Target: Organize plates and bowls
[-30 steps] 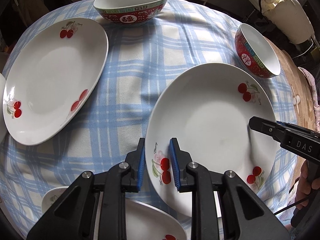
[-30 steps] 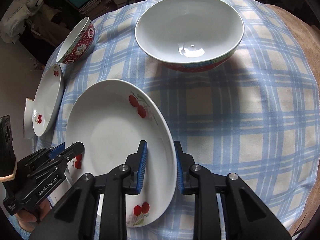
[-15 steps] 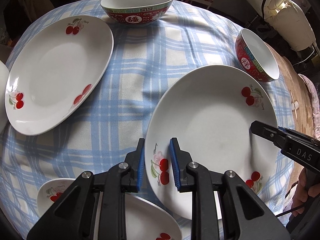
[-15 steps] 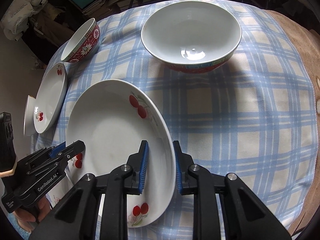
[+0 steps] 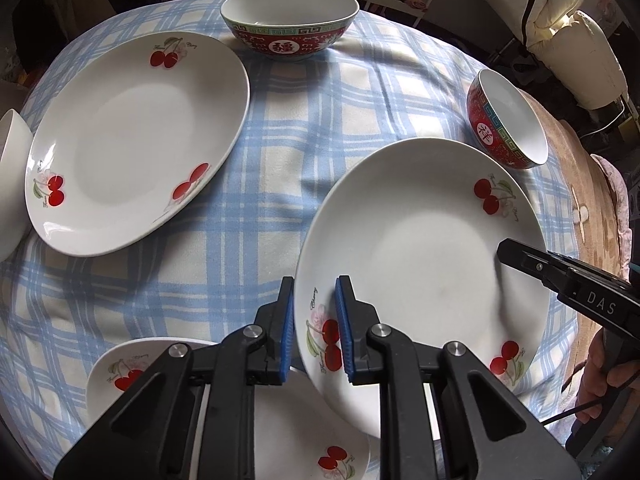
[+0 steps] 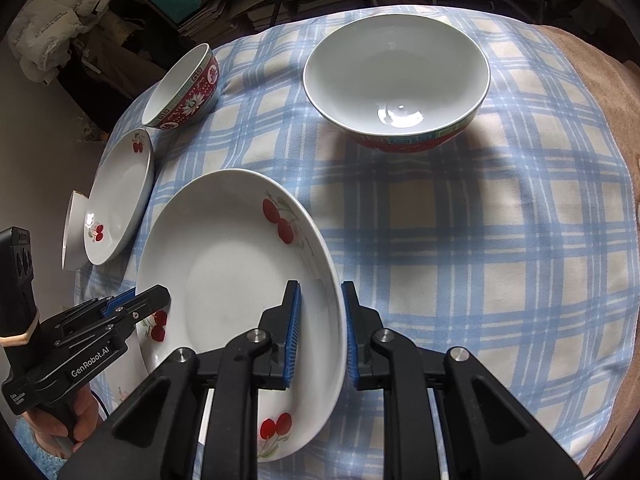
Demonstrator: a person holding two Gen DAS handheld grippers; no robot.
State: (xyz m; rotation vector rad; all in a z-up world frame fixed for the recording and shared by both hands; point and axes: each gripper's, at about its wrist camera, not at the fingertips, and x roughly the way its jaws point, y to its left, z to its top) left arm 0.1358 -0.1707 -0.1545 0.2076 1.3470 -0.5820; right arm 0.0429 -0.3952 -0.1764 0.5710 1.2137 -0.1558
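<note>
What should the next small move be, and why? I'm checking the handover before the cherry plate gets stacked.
Probably finish closing both, then lift level: the left gripper and right gripper straddle opposite rims of the cherry plate, jaws closing.

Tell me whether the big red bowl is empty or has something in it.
Empty: the big red bowl shows only a bare white, glossy inside with a glint of light at the bottom.

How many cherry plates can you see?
3: the near-right plate, the far-left plate, the small plate at the bottom edge. A white dish at the left edge may be another.
</note>
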